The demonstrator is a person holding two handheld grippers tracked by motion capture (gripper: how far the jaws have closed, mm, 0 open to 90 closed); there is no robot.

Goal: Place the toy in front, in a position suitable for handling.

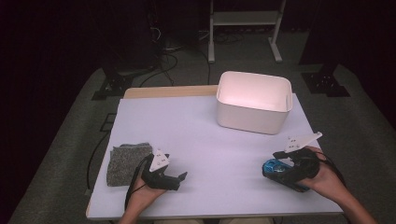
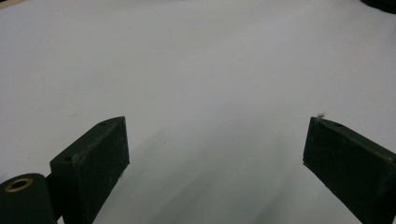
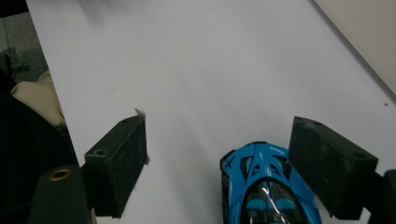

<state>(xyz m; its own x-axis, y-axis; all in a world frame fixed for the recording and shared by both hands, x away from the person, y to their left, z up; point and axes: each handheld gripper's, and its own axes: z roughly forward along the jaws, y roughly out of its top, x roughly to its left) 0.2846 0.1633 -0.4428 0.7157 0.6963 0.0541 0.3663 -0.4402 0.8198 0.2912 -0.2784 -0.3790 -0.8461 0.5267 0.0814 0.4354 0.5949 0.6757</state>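
A blue toy car [image 3: 264, 189] lies on the white table [image 1: 210, 140] near its front right corner, also seen as the blue toy car [image 1: 272, 169] from above. My right gripper [image 3: 218, 122] stands open around the car. The car sits close against the right-hand jaw, with a wide gap to the other jaw. From above, the right gripper [image 1: 283, 169] points left, held in a hand. My left gripper [image 2: 218, 123] is open over bare table with nothing between its jaws. In the high view the left gripper [image 1: 181, 177] rests at the front left and points right.
A folded grey cloth [image 1: 127, 162] lies at the table's left edge, just left of the left gripper. A white bin [image 1: 252, 101] stands at the back right. A white frame's legs [image 1: 243, 28] stand on the floor beyond the table.
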